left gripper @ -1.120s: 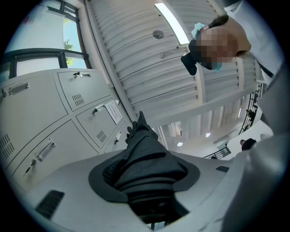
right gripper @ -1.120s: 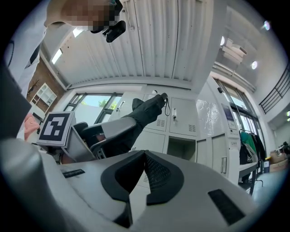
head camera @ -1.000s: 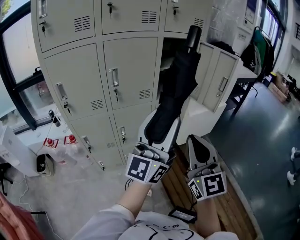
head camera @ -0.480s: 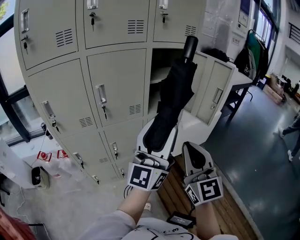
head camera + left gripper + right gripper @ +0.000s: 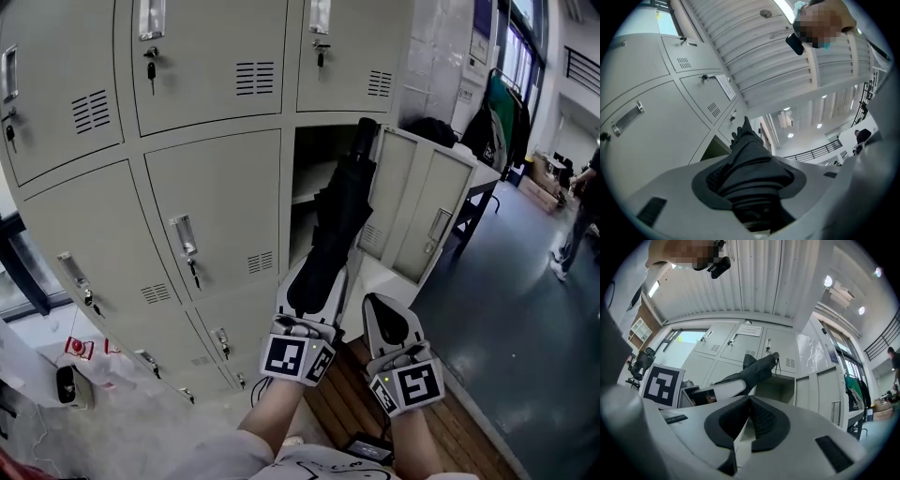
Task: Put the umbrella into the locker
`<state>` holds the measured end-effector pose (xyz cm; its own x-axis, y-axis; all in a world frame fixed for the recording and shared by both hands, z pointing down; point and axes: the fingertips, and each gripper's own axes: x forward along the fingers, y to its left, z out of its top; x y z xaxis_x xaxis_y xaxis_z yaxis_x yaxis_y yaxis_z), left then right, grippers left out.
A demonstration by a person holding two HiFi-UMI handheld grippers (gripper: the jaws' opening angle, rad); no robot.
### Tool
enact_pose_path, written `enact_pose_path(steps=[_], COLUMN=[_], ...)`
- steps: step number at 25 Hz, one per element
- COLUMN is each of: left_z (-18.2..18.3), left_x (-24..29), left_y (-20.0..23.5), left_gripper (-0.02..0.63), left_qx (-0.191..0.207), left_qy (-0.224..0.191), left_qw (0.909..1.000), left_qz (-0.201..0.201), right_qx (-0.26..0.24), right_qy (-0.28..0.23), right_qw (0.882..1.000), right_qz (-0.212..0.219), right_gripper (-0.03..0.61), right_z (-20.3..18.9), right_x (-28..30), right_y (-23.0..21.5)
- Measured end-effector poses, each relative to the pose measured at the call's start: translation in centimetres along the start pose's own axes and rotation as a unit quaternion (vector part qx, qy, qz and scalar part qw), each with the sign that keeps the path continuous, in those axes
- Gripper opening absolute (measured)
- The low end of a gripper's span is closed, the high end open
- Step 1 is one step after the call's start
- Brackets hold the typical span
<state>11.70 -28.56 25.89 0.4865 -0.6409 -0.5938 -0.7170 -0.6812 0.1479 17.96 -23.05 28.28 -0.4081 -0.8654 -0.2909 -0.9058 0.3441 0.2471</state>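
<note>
Pinched low by the left gripper (image 5: 319, 274), with the right gripper (image 5: 382, 307) pressed together empty, the umbrella (image 5: 339, 211) may catch its raised far end on the open locker (image 5: 337, 119) rim.

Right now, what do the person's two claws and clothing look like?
The left claw and right claw are pale grey shells tapering to rounded tips, with black textured pads inside. Each carries a cube of black-and-white square markers. The person wears a white top with a black line drawing.
</note>
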Motion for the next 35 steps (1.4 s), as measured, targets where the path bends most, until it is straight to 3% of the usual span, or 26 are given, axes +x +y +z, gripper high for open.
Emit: enact_pose_path(steps=[5, 13, 19, 28, 35], left_z=[-2.6, -6.0, -6.7, -8.9, -11.4], left_x=[2.5, 5.2, 7.6, 12.9, 16.9], left_y=[2.8, 5.4, 6.5, 9.5, 11.6], left_gripper=[0.221, 0.221, 0.221, 0.221, 0.219], left_qx=[-0.005, -0.013, 0.012, 0.039, 0.038], left_qy=[0.025, 0.094, 0.113, 0.168, 0.236], left_qw=[0.9996, 0.9933, 0.9892, 0.9736, 0.9556], left_qz=[0.013, 0.067, 0.092, 0.15, 0.173], right_qx=[0.003, 0.02, 0.03, 0.037, 0.049], right_qy=[0.003, 0.009, 0.001, -0.02, -0.047], right_qw=[1.0, 1.0, 1.0, 0.999, 0.997], right_qz=[-0.012, -0.006, 0.003, 0.021, 0.026], right_gripper=[0.012, 0.012, 0.012, 0.012, 0.012], right_z=[-1.5, -3.2, -3.7, -3.4, -2.5], right_x=[2.6, 4.9, 6.1, 7.8, 9.0], right_y=[-1.6, -3.2, -5.3, -9.4, -12.8])
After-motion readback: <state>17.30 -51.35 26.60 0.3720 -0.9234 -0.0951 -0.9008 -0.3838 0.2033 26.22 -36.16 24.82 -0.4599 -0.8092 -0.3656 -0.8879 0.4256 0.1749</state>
